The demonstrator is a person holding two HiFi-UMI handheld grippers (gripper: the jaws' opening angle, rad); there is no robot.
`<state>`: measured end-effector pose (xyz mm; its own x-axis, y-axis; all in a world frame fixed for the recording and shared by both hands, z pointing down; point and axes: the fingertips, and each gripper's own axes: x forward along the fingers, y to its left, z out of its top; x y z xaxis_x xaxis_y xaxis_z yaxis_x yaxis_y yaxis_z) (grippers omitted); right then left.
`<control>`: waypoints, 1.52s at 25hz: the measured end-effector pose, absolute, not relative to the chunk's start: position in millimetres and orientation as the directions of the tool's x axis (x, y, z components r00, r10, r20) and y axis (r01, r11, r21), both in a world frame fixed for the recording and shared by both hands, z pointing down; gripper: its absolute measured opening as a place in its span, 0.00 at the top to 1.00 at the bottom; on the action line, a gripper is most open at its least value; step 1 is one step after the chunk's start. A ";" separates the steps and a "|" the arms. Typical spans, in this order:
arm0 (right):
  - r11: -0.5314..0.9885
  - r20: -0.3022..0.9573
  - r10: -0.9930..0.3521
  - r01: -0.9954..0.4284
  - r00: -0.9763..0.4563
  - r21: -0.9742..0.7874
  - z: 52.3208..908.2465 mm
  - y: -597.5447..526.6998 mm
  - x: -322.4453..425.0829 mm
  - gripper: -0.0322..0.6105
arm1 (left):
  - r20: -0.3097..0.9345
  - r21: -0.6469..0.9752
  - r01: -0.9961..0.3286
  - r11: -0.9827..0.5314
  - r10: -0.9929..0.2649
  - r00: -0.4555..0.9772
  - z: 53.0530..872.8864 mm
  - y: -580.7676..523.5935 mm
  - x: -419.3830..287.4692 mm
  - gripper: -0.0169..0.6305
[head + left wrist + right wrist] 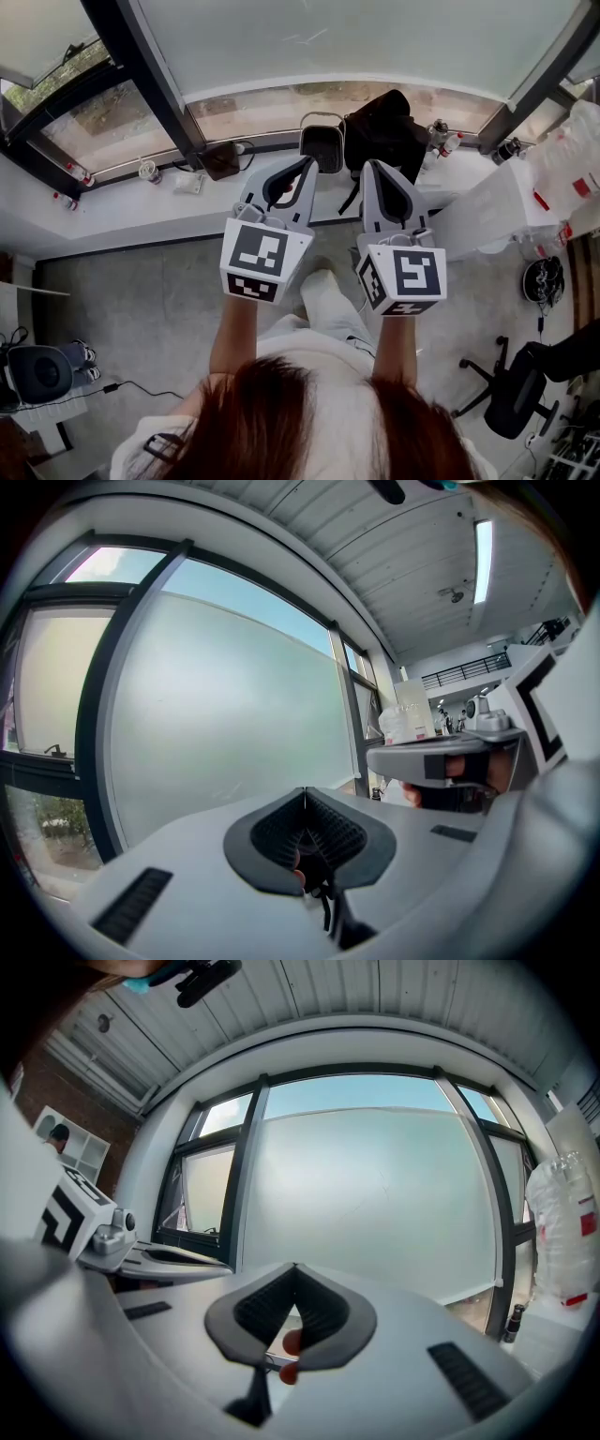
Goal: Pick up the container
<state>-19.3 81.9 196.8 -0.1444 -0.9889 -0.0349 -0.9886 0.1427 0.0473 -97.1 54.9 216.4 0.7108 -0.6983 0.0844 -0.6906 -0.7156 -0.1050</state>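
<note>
Trouble could start with my aim. The container (322,146) sits on the white counter (122,211) under the window, just past the tip of my left tongs (308,162), yet neither gripper view shows it. Both look level at frosted glass (225,696), so I judge that I am pointing above it and could close on air or knock the rim.

The left tongs (305,790) are closed tip to tip with nothing between them. The right tongs (369,165) are the same, pads meeting at the point (294,1266). If I push in like this, I would only shove the container along the counter or into the glass. They need to open first.

A black bag (386,127) stands right beside the container, seemingly touching it. Its strap hangs over the counter edge, and a wide approach by the right tongs could snag the soft fabric or drag the bag along.

The container looks dark and squarish with rounded corners, and has a thin pale rim. What seems a slim wire handle arches over it, which I expect to be slippery and narrow to catch. My tongs are smooth grey plastic shells, with black ribbed pads that bow out and meet at the tip.
</note>
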 end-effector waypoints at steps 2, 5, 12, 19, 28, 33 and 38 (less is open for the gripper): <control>0.144 -0.031 -0.989 -0.988 -0.146 0.048 197.8 77.1 -17.5 0.91 | 0.081 -0.097 -0.696 -0.711 -0.703 0.707 216.5 48.8 -97.5 0.95; 0.144 -0.025 -0.989 -0.988 -0.145 0.048 199.4 66.7 -11.4 0.91 | 0.080 -0.090 -0.704 -0.705 -0.709 0.700 217.5 37.4 -94.8 0.95; 0.148 -0.008 -0.989 -0.988 -0.149 0.040 208.9 31.3 6.0 0.91 | 0.103 -0.092 -0.715 -0.693 -0.721 0.685 227.1 1.5 -80.5 0.95; 0.171 0.008 -0.985 -0.985 -0.171 0.025 216.2 -16.1 30.4 0.91 | 0.119 -0.104 -0.723 -0.683 -0.730 0.673 231.9 -44.6 -55.8 0.95; 0.187 0.022 -0.982 -0.982 -0.187 0.010 222.5 -73.3 62.5 0.91 | 0.135 -0.107 -0.738 -0.666 -0.745 0.653 235.7 -101.7 -28.5 0.95; 0.203 0.026 -0.979 -0.979 -0.202 0.014 224.7 -102.0 79.5 0.91 | 0.140 -0.108 -0.752 -0.651 -0.759 0.636 238.3 -129.1 -15.6 0.95; 0.222 0.027 -0.975 -0.975 -0.222 0.016 227.2 -127.3 93.5 0.91 | 0.139 -0.115 -0.771 -0.627 -0.778 0.612 240.5 -153.0 -6.6 0.95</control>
